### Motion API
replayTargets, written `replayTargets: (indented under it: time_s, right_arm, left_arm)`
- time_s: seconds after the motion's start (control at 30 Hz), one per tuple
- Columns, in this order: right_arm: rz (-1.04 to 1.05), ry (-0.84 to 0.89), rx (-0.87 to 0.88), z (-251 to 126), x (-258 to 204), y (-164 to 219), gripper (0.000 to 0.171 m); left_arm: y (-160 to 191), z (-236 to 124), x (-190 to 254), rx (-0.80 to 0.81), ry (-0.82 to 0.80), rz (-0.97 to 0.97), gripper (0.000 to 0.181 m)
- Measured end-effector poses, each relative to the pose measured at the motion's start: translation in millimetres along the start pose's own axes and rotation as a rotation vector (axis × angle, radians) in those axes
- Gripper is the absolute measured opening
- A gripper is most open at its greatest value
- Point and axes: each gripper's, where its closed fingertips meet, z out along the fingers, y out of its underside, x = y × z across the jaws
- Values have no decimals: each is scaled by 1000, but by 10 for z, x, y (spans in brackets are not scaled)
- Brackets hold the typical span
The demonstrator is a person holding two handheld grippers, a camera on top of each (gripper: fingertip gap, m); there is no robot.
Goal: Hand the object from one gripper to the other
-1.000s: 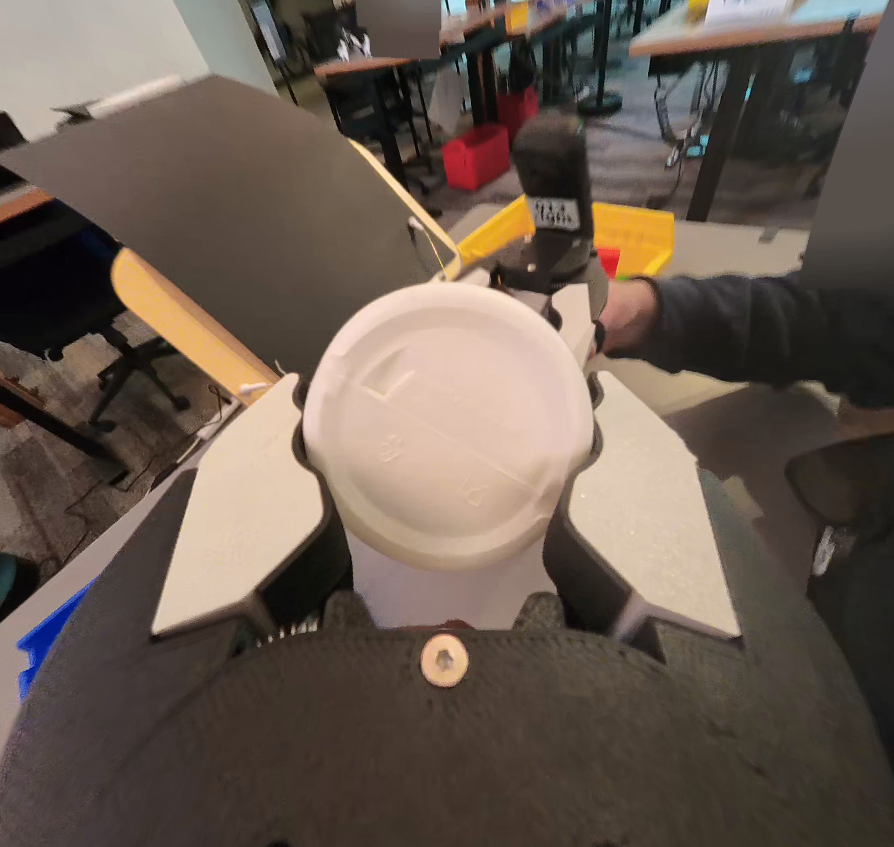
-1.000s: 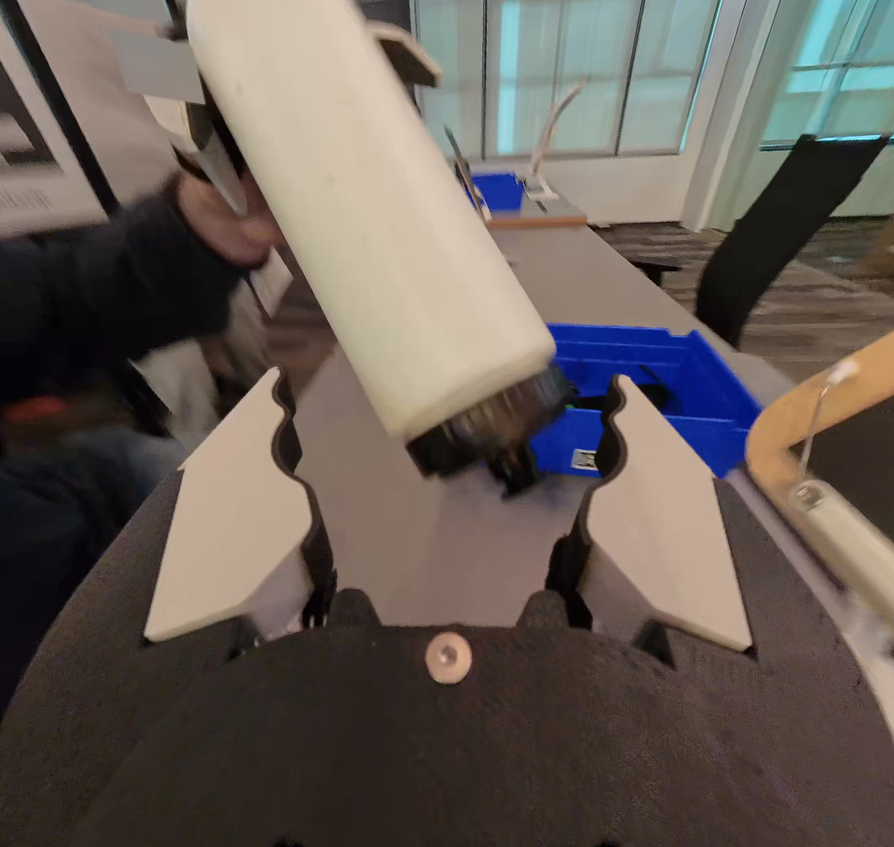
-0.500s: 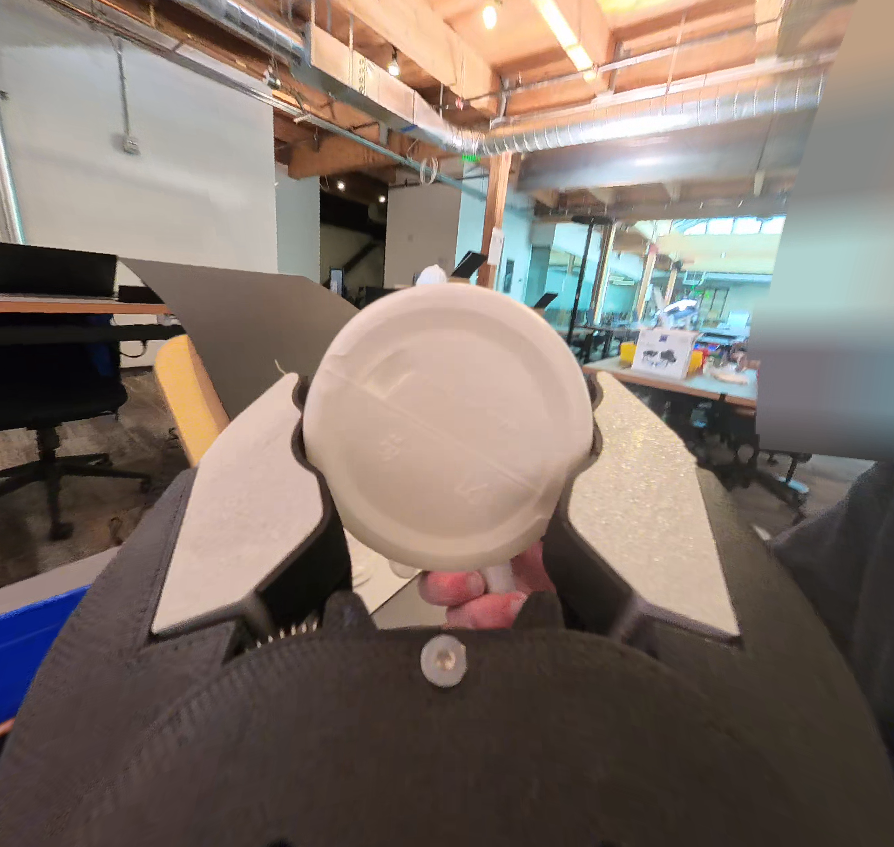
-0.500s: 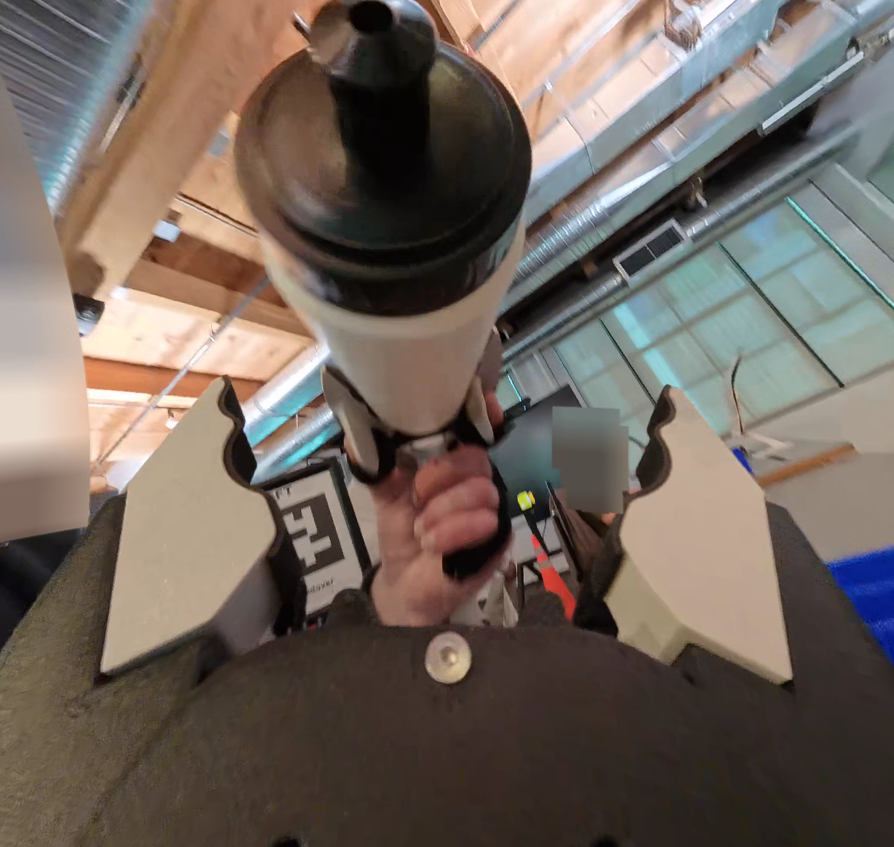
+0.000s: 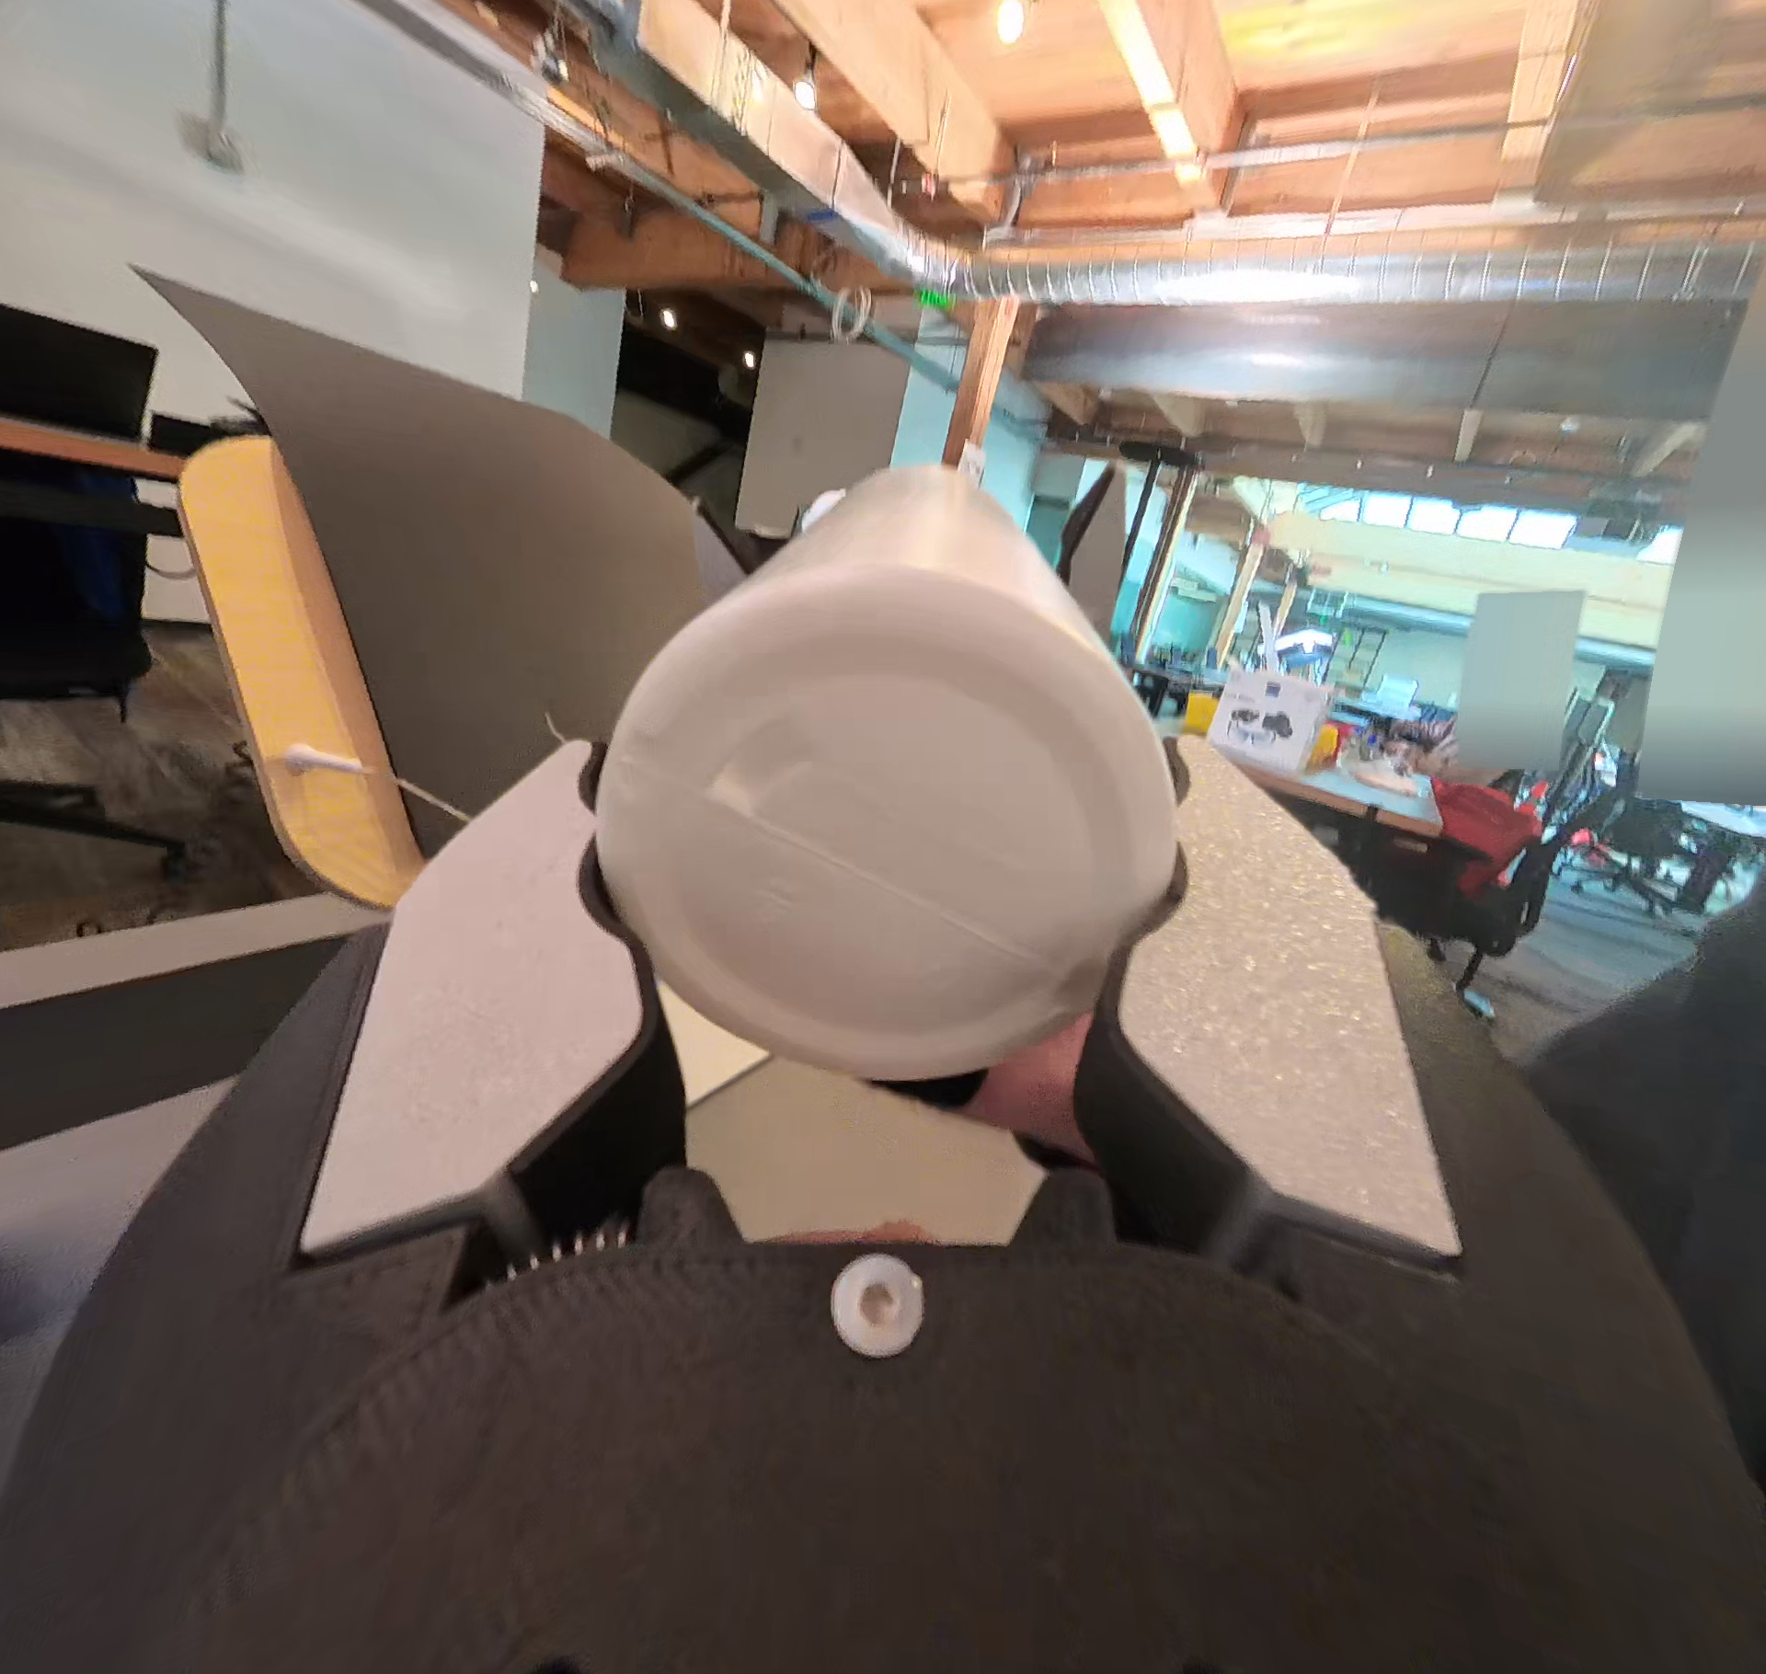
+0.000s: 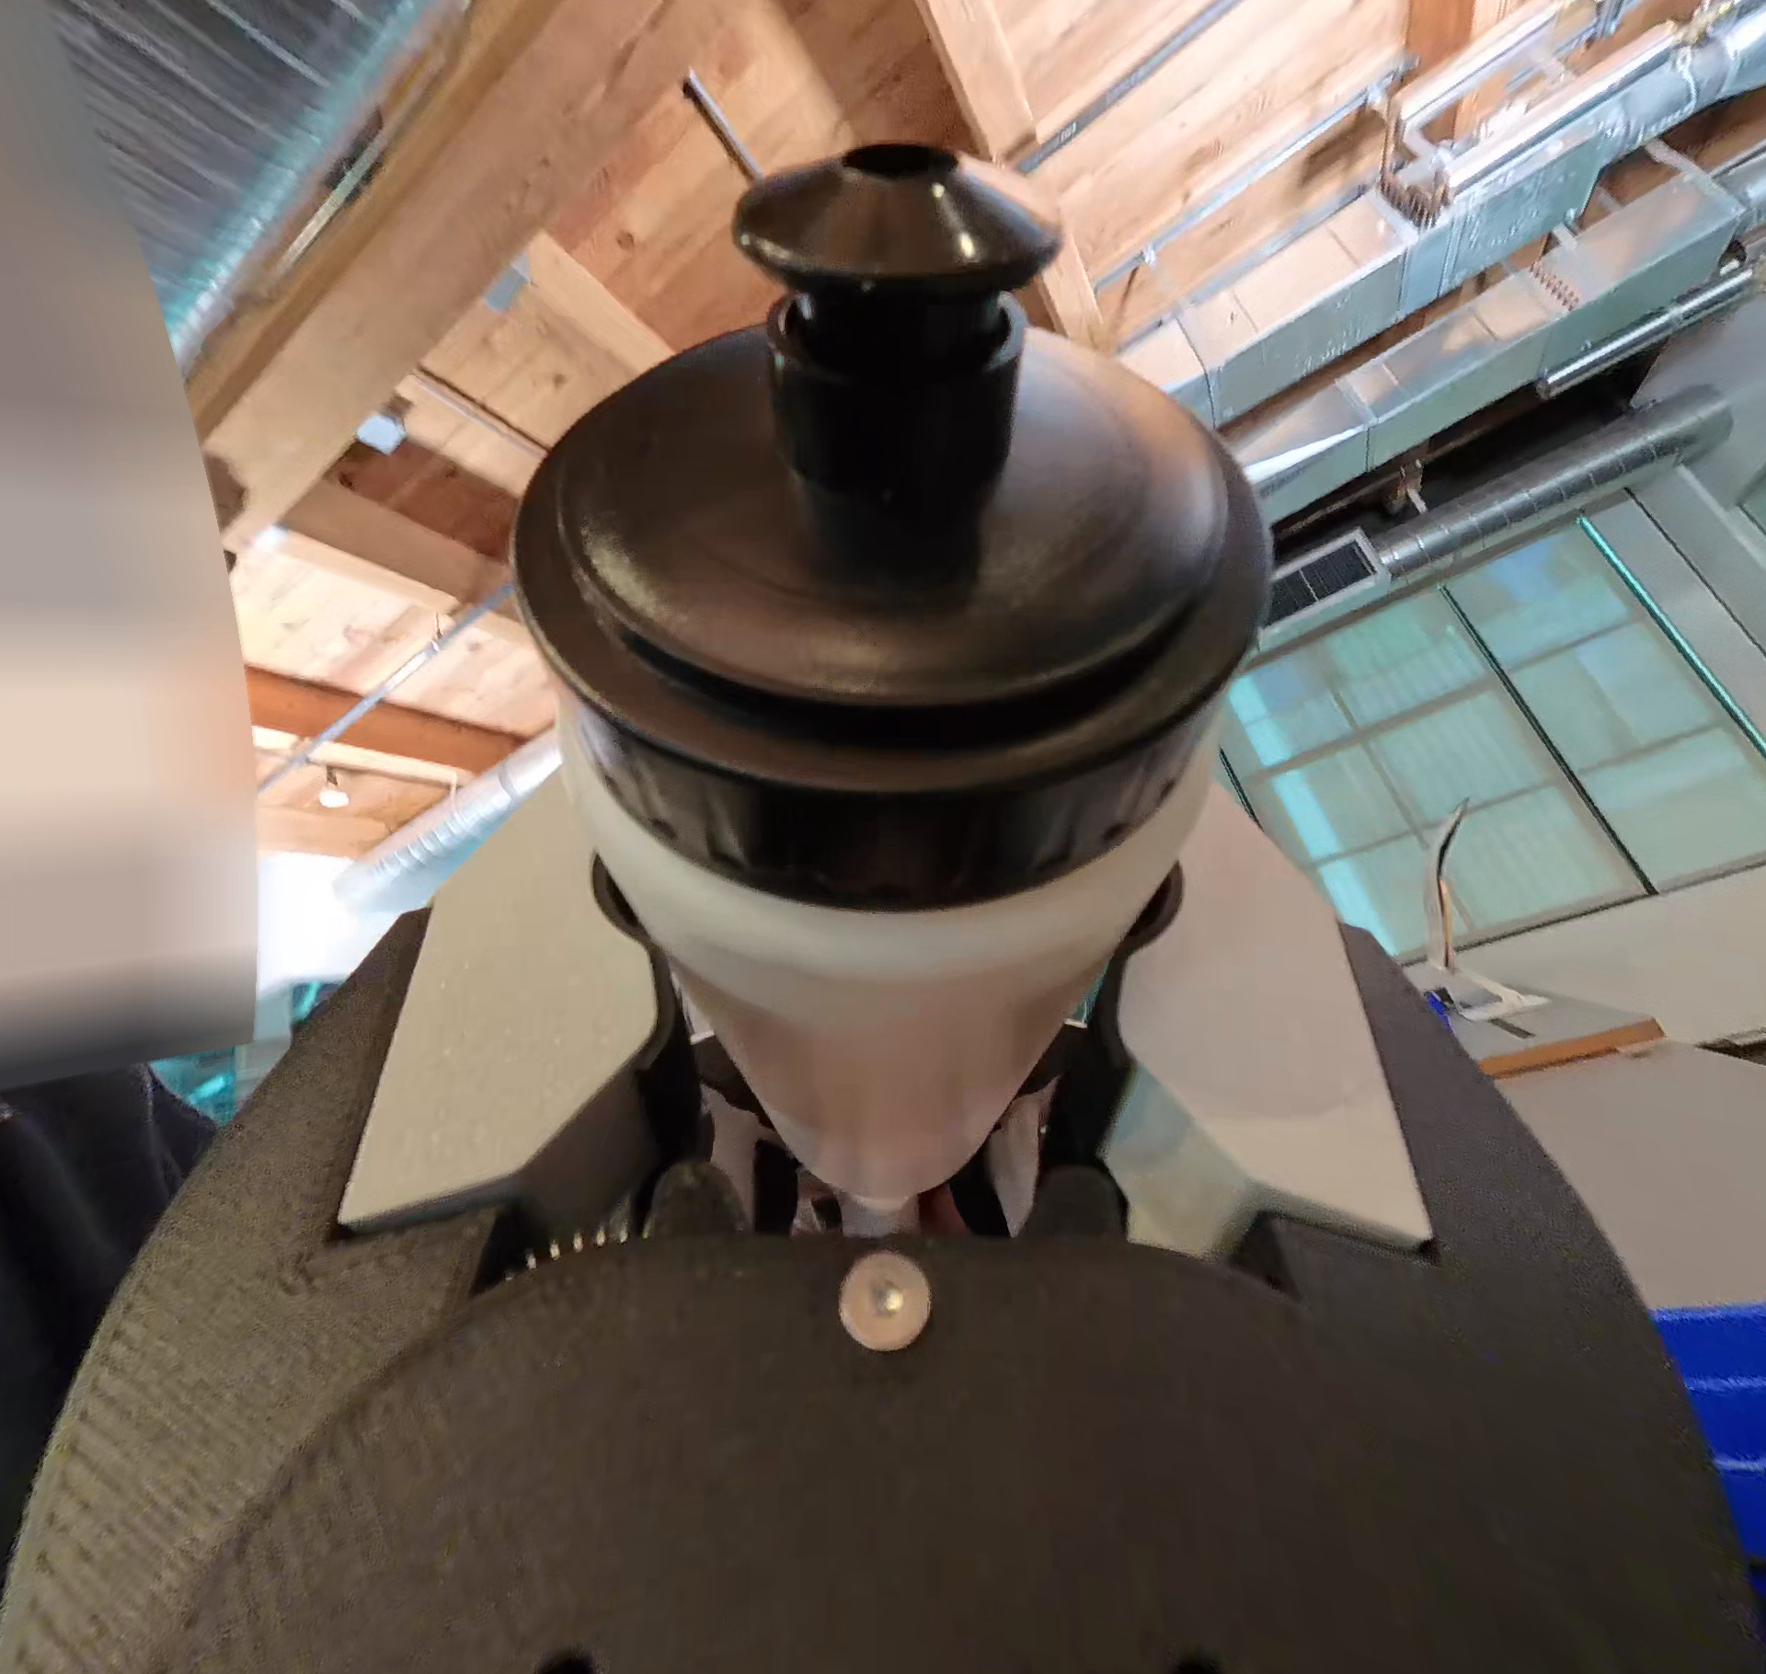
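**Both grippers on the bottle at once**

The white bottle [image 5: 884, 854] is up in the air, well above the counter [image 5: 143, 950], and it's wedged between both sets of fingers. Left gripper [image 5: 881, 873] has its fingers [image 5: 497, 988] closed in against the bottle's base end, flat bottom facing the camera. Right gripper [image 6: 884, 950] has its fingers [image 6: 1242, 1036] pressed on the bottle's shoulder just below the black cap [image 6: 889, 558], spout pointing up at the wooden ceiling [image 6: 669, 99]. Below the bottle in the left view there's a bit of a hand [image 5: 1027, 1088]. A blue bin [image 6: 1720, 1399] peeks in, low and off to the right of the bottle.
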Motion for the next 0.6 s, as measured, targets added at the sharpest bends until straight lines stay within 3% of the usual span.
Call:
replayTargets:
  time_s: [0.23, 0.4, 0.47, 0.6]
  right_arm:
    - [-129, 49, -442, -13, 70, 233, 99]
    - [-158, 30, -790, -109, 63, 546, 99]
    - [-195, 29, -921, -173, 57, 698, 99]
    - [-301, 65, -1157, -389, 151, 955, 100]
  left_arm:
    - [-14, -220, -141, -222, -148, 183, 120]
    - [96, -176, -118, -432, -169, 276, 131]
    - [118, -113, -112, -467, -171, 307, 132]
    - [-209, -30, 3, -431, -150, 365, 127]
